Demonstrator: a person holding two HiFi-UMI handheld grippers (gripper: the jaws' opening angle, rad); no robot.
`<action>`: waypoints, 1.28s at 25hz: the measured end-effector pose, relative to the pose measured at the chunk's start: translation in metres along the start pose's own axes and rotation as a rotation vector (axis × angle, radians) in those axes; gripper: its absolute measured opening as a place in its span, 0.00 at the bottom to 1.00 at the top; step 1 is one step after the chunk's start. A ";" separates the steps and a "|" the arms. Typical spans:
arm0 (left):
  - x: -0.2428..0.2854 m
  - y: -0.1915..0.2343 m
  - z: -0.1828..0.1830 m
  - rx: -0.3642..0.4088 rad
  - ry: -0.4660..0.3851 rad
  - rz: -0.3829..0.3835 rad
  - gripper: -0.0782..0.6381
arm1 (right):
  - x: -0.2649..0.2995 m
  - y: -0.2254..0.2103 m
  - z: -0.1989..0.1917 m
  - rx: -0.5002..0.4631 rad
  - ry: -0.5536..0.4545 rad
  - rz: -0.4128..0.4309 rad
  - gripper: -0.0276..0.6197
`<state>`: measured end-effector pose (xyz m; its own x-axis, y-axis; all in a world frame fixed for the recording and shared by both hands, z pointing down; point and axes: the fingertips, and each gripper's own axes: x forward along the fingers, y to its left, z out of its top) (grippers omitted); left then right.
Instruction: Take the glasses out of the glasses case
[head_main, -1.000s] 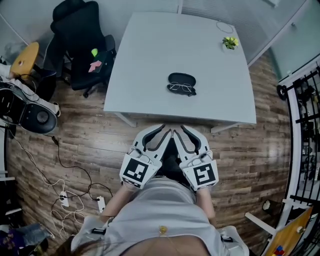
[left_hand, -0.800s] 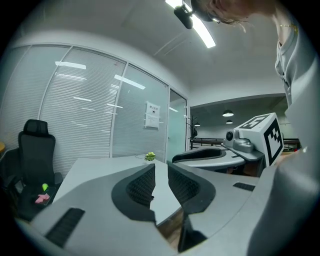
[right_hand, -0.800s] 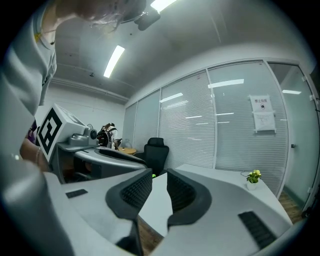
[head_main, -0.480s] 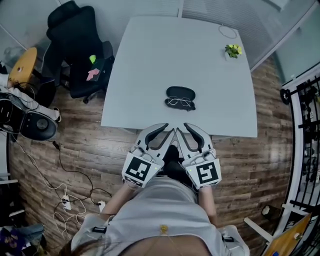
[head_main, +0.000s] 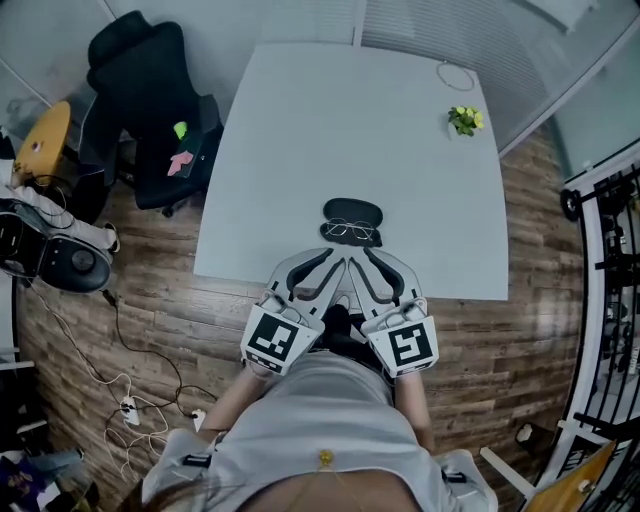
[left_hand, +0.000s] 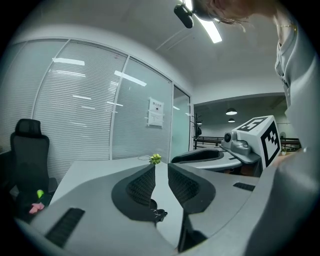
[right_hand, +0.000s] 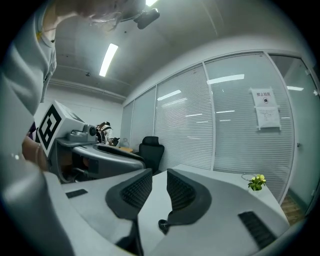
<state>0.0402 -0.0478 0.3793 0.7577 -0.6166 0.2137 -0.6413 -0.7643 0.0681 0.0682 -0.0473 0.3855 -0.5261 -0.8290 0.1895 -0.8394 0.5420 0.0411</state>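
Note:
A black glasses case (head_main: 353, 211) lies open on the white table (head_main: 300, 130) near its front edge, with the thin-framed glasses (head_main: 350, 232) resting in its near half. My left gripper (head_main: 322, 268) and right gripper (head_main: 370, 268) are held side by side just short of the case, tips at the table's front edge. Each is open by a narrow gap and holds nothing. In the left gripper view the case (left_hand: 159, 215) shows low between the jaws. The right gripper view catches only a dark bit of the case (right_hand: 162, 226).
A small potted plant (head_main: 463, 119) and a thin ring of cord (head_main: 452, 76) sit at the table's far right. A black office chair (head_main: 150, 100) stands to the table's left. Cables and a power strip (head_main: 128, 408) lie on the wood floor.
The view has closed in on the table: the case and glasses now lie just ahead of both gripper tips. The jaws look unchanged.

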 end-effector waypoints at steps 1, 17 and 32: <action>0.005 0.002 0.002 0.002 0.001 0.003 0.24 | 0.003 -0.005 0.001 -0.007 -0.001 0.004 0.17; 0.052 0.031 0.013 -0.018 -0.027 0.105 0.24 | 0.029 -0.053 -0.005 -0.035 -0.003 0.072 0.17; 0.068 0.062 0.017 -0.011 -0.014 0.005 0.24 | 0.061 -0.064 -0.007 -0.020 0.049 -0.011 0.17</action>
<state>0.0541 -0.1409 0.3820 0.7559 -0.6231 0.2007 -0.6464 -0.7590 0.0781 0.0906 -0.1318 0.4018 -0.5088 -0.8276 0.2370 -0.8420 0.5357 0.0632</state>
